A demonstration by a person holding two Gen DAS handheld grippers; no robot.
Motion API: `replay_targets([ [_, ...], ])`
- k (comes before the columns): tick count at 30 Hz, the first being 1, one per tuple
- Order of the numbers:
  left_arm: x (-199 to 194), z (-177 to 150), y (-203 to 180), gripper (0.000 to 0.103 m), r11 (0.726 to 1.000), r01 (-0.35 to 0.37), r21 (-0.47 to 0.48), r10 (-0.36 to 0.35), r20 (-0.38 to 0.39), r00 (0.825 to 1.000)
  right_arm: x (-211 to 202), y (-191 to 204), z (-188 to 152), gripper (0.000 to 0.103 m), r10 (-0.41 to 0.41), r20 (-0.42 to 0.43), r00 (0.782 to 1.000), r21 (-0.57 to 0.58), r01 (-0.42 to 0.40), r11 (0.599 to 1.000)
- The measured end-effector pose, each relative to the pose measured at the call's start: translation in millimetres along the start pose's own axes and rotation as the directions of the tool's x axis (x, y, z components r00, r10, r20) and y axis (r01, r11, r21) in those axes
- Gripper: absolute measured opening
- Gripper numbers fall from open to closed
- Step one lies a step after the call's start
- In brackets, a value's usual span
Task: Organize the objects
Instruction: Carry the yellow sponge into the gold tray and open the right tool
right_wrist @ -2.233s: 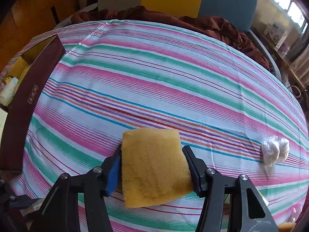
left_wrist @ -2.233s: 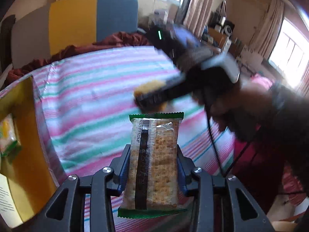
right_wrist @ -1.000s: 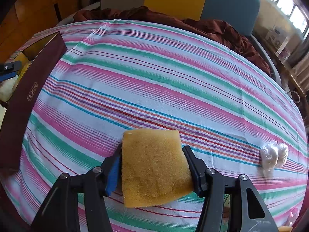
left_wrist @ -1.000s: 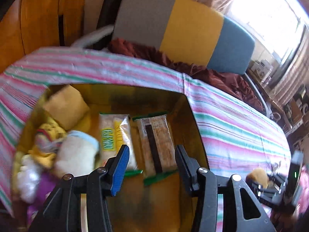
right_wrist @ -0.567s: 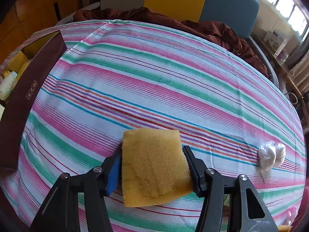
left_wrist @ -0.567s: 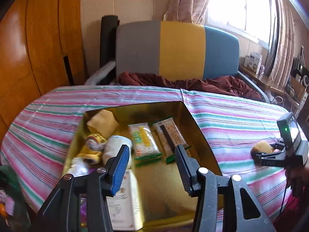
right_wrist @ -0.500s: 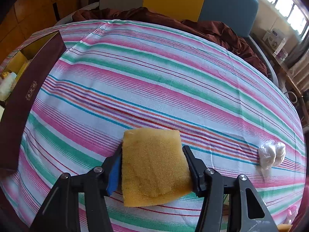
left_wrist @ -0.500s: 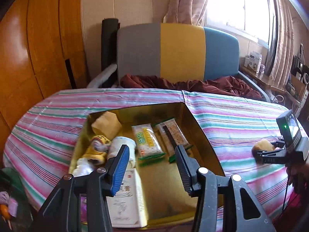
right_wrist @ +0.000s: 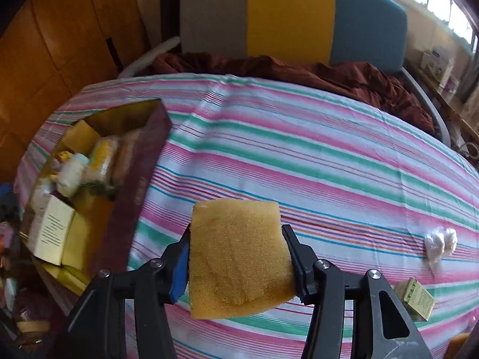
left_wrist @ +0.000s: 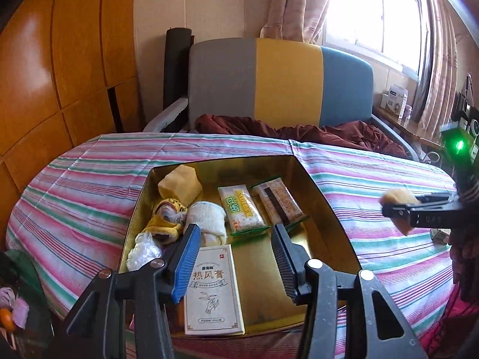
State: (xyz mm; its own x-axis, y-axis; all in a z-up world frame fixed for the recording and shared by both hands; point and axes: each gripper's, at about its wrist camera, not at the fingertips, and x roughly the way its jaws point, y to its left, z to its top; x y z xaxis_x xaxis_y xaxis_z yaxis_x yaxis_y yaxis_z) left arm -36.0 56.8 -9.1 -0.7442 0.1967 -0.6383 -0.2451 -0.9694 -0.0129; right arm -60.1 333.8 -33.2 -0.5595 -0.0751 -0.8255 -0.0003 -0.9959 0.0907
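Progress: the box (left_wrist: 320, 193) at the centre of the left view already held a sponge block (left_wrist: 179, 183), a toy (left_wrist: 166, 218), a white roll (left_wrist: 206, 221), two cracker packs (left_wrist: 241, 209), a white carton (left_wrist: 214, 287) and a plastic wad (left_wrist: 140, 251); I judged the job well past half.
Left to do: the sponge (right_wrist: 238, 257) was not yet boxed; a plastic bundle (right_wrist: 440, 243) at the right edge and a small green packet (right_wrist: 414, 302) at lower right lay loose on the striped counter (right_wrist: 314, 155).
Right hand-held gripper (right_wrist: 236, 257): closing on the sponge, pads pressed into both its sides.
Left hand-held gripper (left_wrist: 233, 257): jaws partly apart, nothing between them, above the box's near half.
Sponge place: lower centre of the right view, off the cloth, right of the box; in the left view it sat at the right edge (left_wrist: 399, 200).
Sponge axis: its long side ran up the frame along the fingers, broad face to the camera, far edge pointing at the counter's middle.
Box axis: long side ran from lower to upper frame.
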Motion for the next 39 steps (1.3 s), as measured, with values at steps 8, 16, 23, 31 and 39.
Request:
replay_targets([
  [8,-2,-8,36,0.050,0.997,-0.023,-0.074,0.023,-0.012,1.000,10,114,18,0.056,0.165,-0.003,0.986,-0.139,-0.164,0.977],
  [16,-2,-19,83,0.049,0.980,-0.093,-0.173,0.087,-0.040,0.995,74,160,22,0.058,0.199,-0.113,0.973,-0.079,-0.209,0.975],
  [23,4,-25,87,0.049,0.979,-0.094,-0.182,0.086,-0.056,0.995,89,167,18,0.067,0.228,-0.128,0.965,-0.045,-0.235,0.971],
  [31,-2,-24,74,0.049,0.986,-0.068,-0.153,0.063,-0.041,0.997,72,159,13,0.085,0.248,-0.080,0.966,-0.050,-0.252,0.966],
  [39,-11,-20,56,0.050,0.994,-0.036,-0.100,0.034,-0.020,0.999,42,144,5,0.090,0.184,-0.020,0.983,-0.077,-0.185,0.980],
])
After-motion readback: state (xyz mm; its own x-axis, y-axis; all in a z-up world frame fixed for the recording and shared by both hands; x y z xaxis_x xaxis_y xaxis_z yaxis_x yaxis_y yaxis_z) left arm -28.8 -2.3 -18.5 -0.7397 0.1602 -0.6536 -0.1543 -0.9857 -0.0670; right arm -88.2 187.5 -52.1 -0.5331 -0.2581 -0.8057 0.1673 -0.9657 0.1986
